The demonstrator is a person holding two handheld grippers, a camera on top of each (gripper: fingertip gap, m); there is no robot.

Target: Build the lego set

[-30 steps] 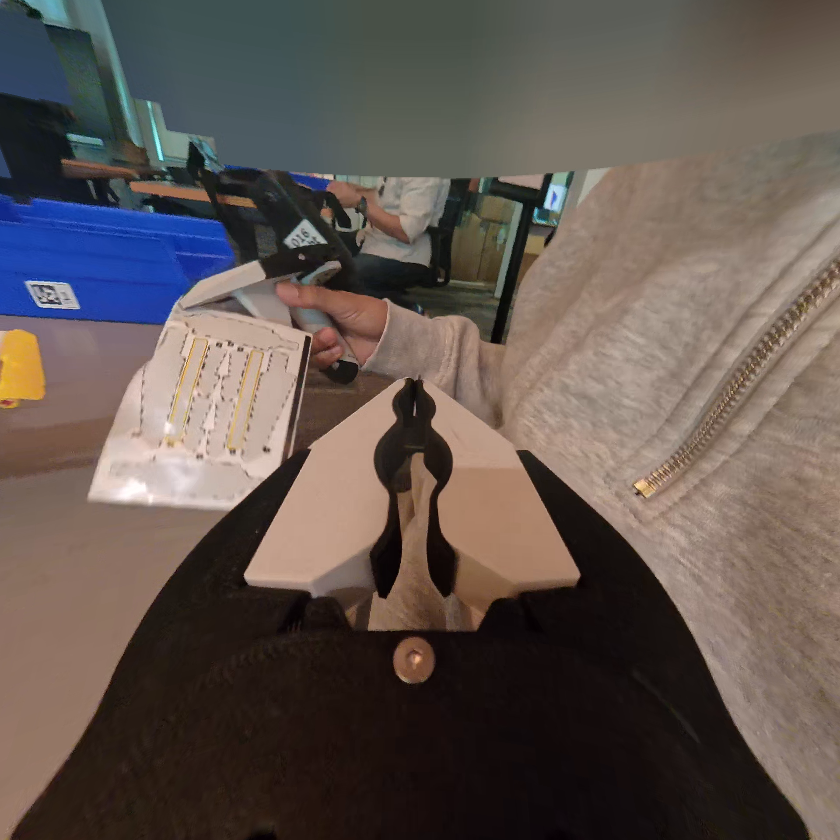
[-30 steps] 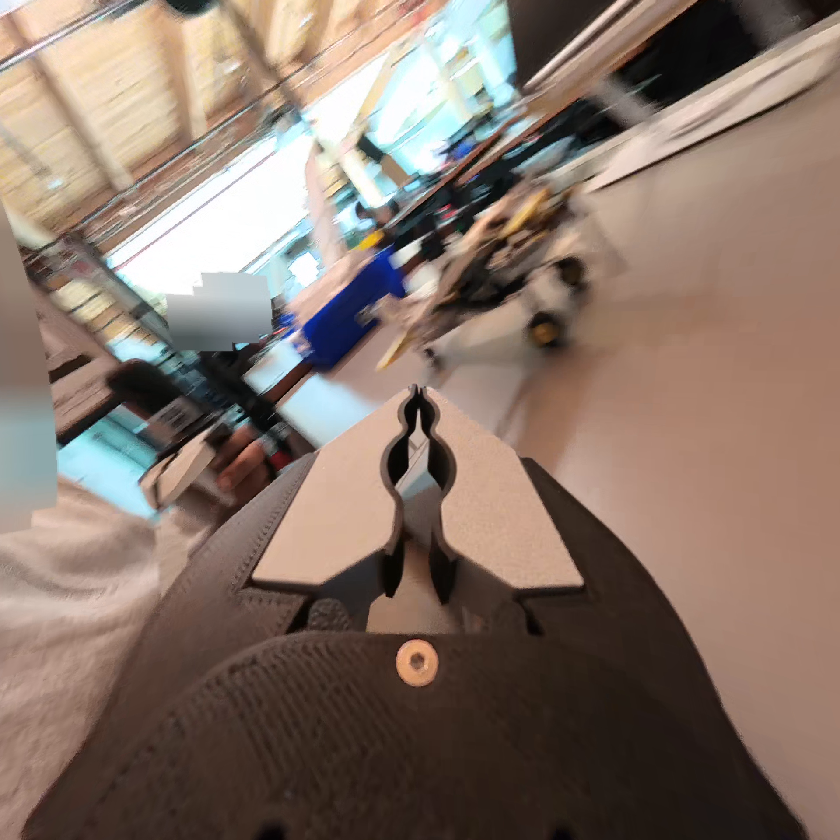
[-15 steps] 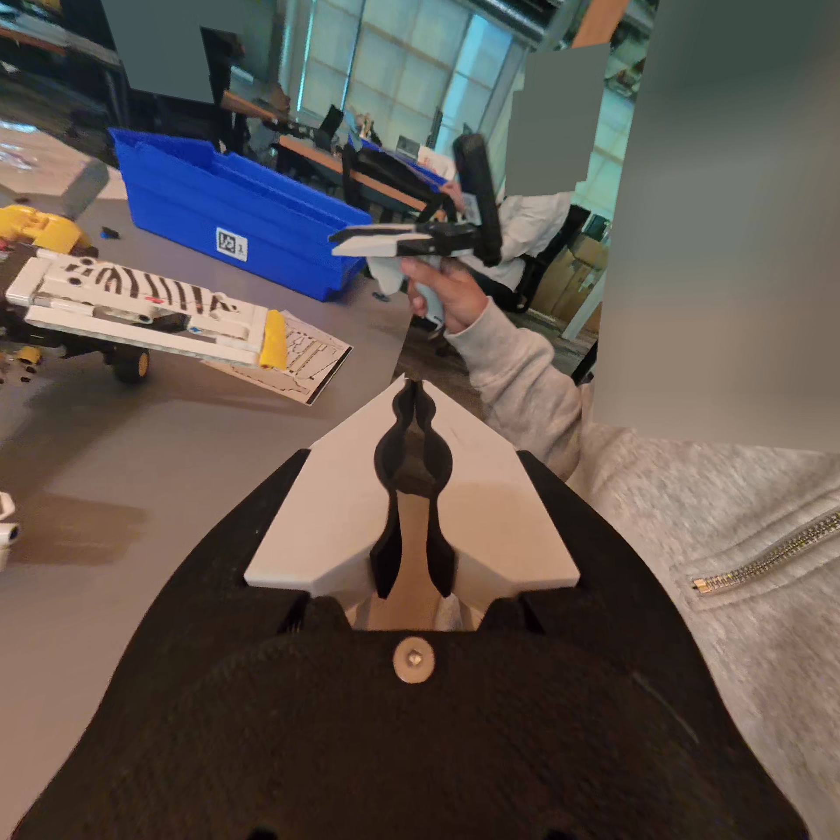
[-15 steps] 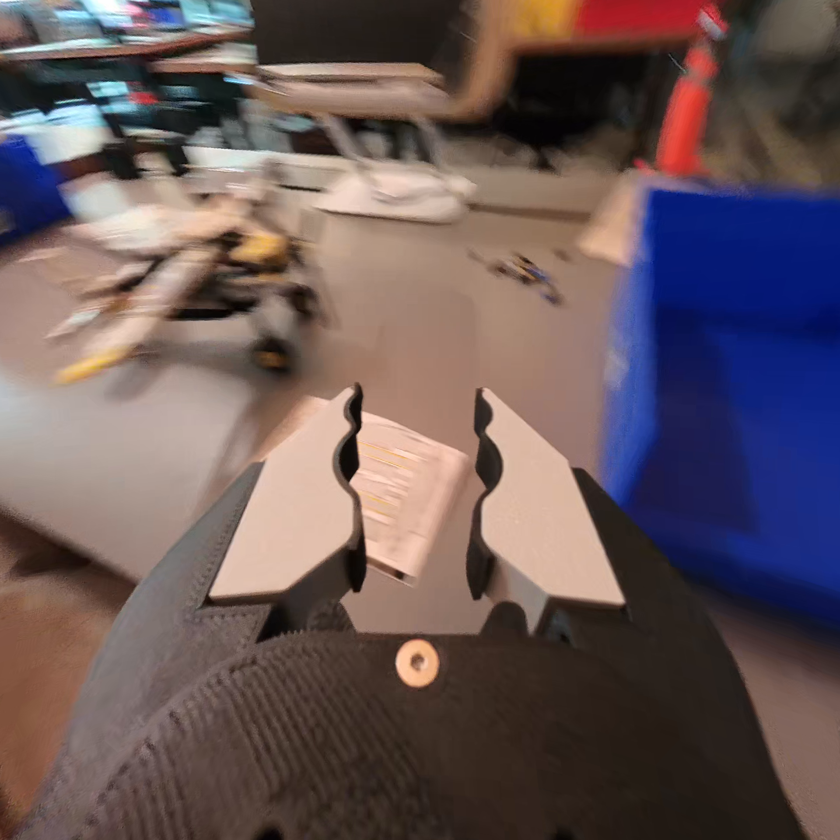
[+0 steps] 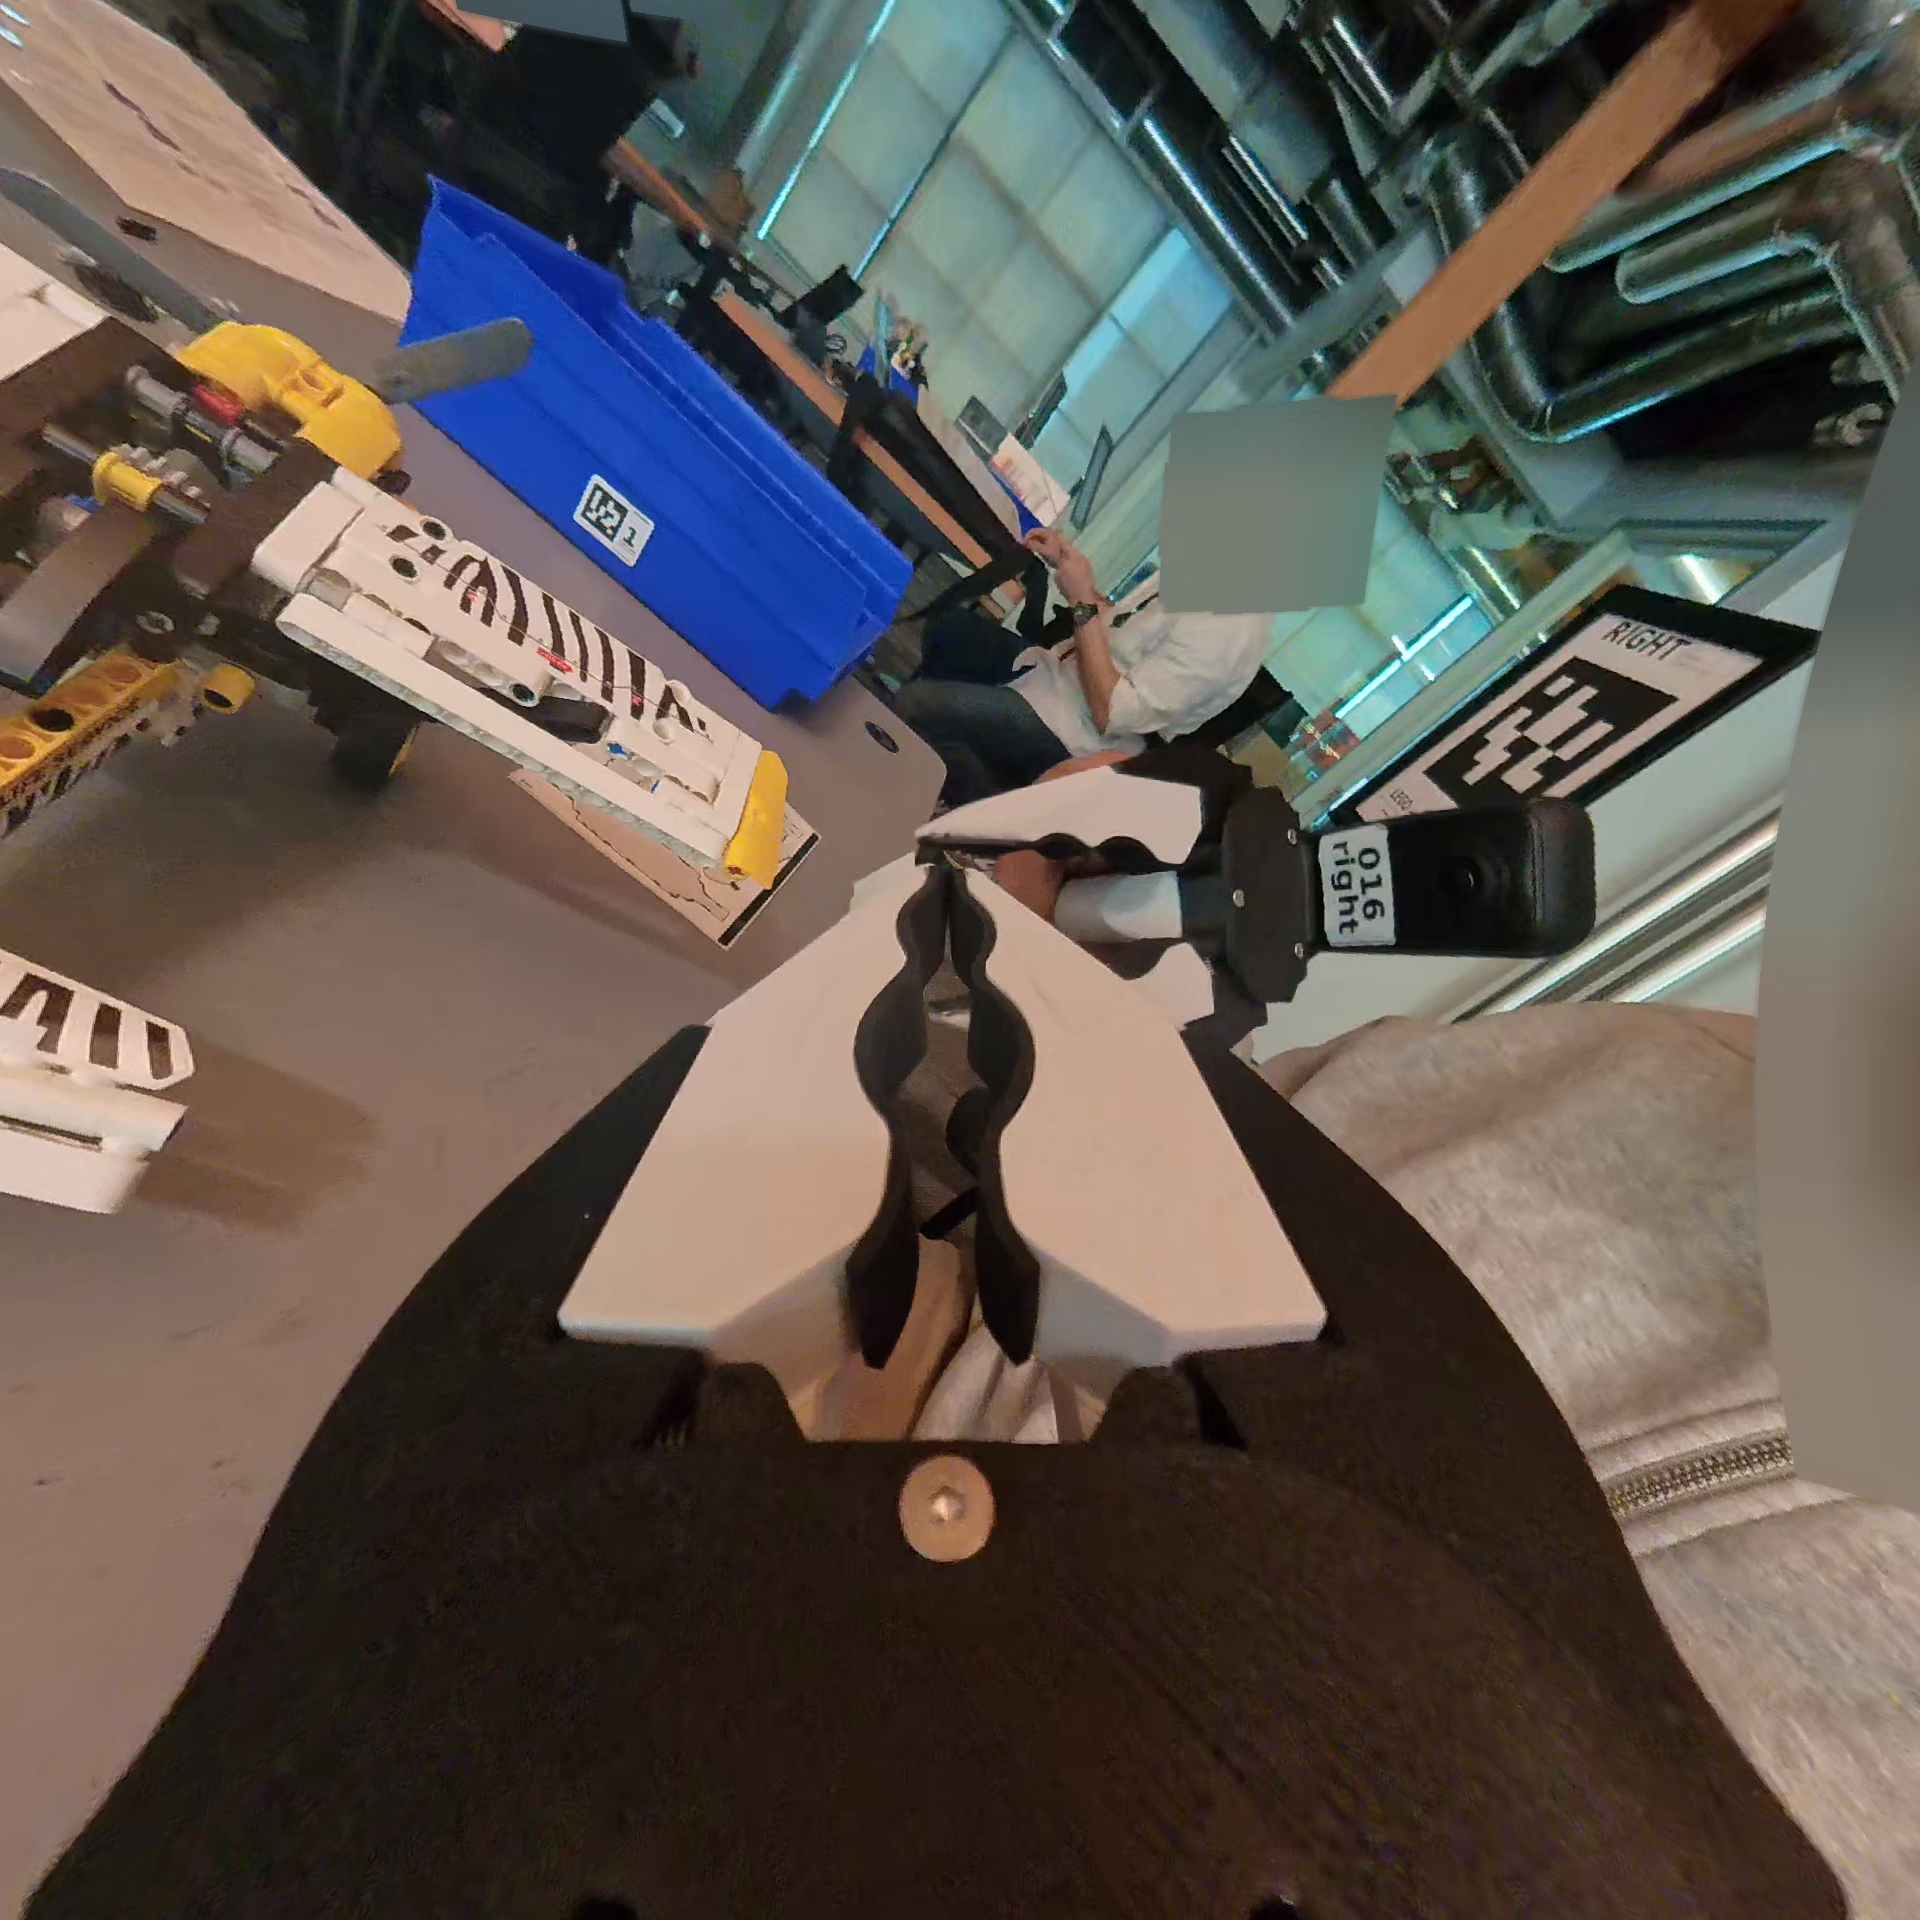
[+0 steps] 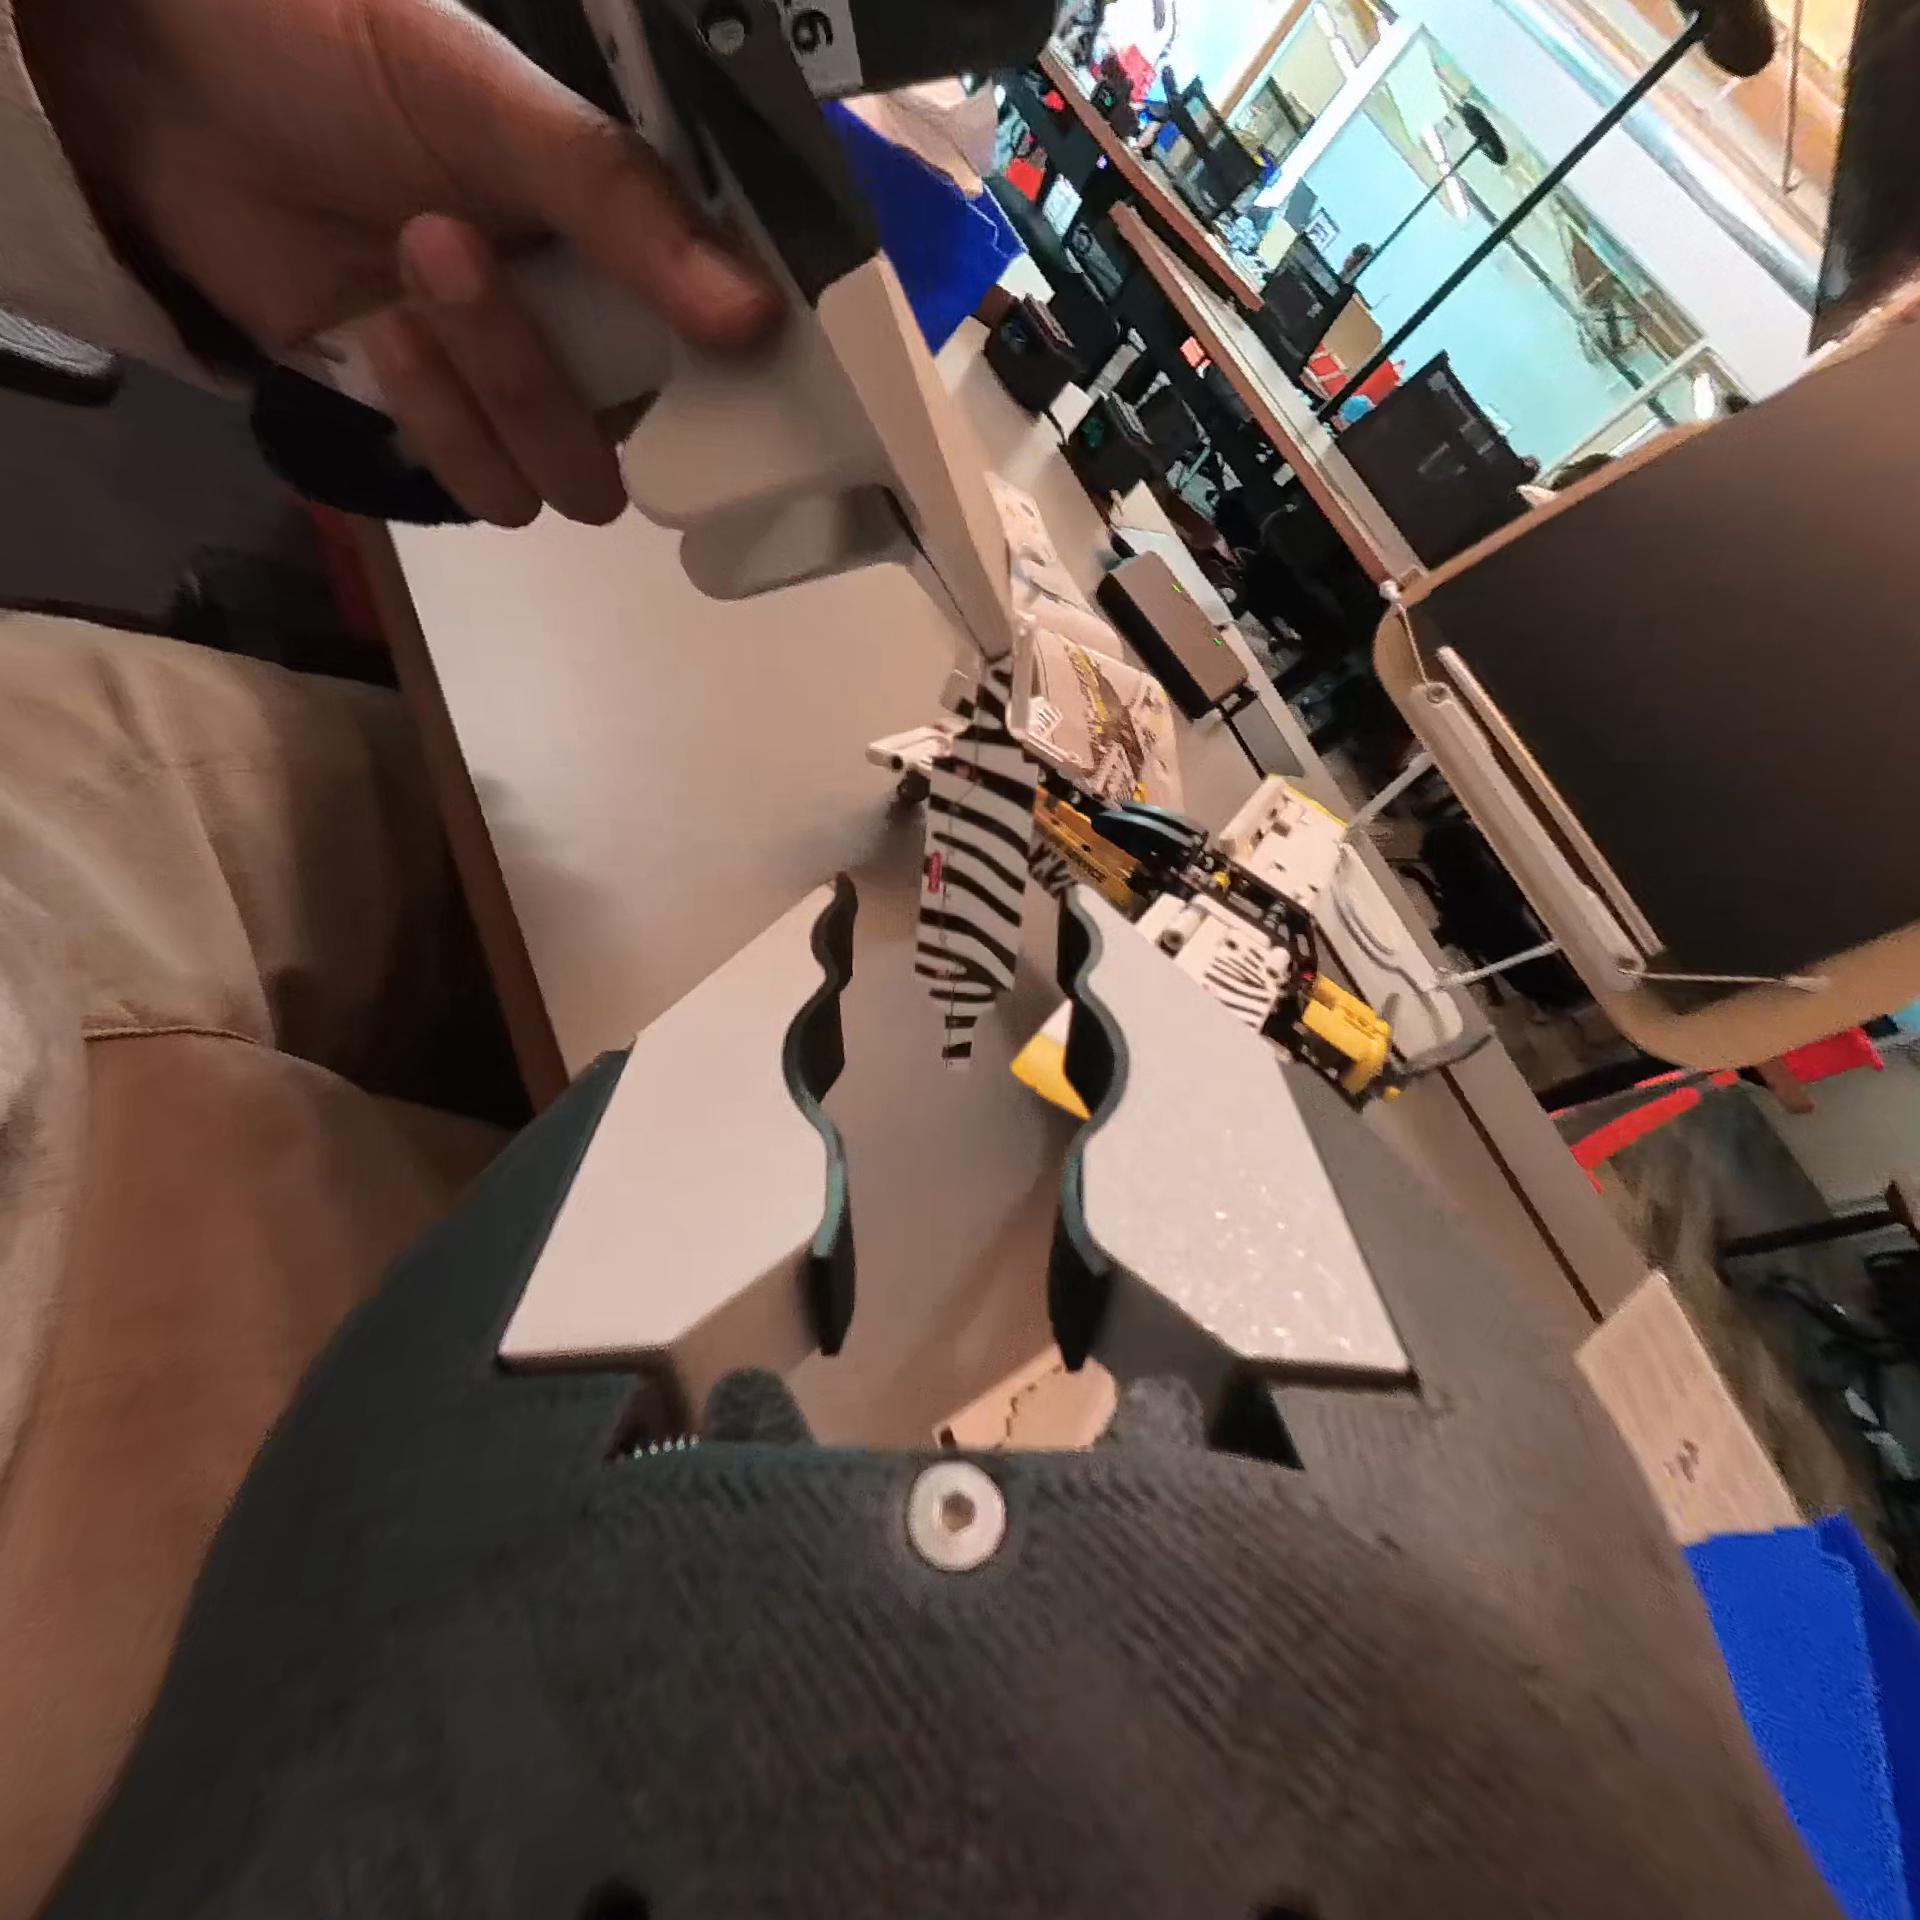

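The lego model (image 5: 343,582) stands on the grey table (image 5: 364,1039); it is white with black zebra stripes and has yellow and black parts. Its striped wing ends in a yellow tip (image 5: 756,821) over a sticker sheet (image 5: 675,883). A loose striped white panel (image 5: 83,1049) lies at the left edge. My left gripper (image 5: 945,883) is shut with nothing between its jaws, off the table's near edge. My right gripper (image 6: 956,904) is open and empty and points at the model (image 6: 1143,862). The right gripper (image 5: 1039,831) sits just beyond my left tips. A hand holds the left gripper (image 6: 992,634).
A blue bin (image 5: 665,488) stands behind the model; a blue bin corner (image 6: 1849,1714) shows low right. A booklet (image 6: 1091,707) lies past the model. A dark board (image 6: 1662,675) hangs over the table's right side. A person (image 5: 1122,665) sits far off. My grey jacket (image 5: 1558,1195) is close.
Both views have swung round. The right gripper went from shut to open and stays open. The left stays shut. The two grippers have come close together by the table's edge.
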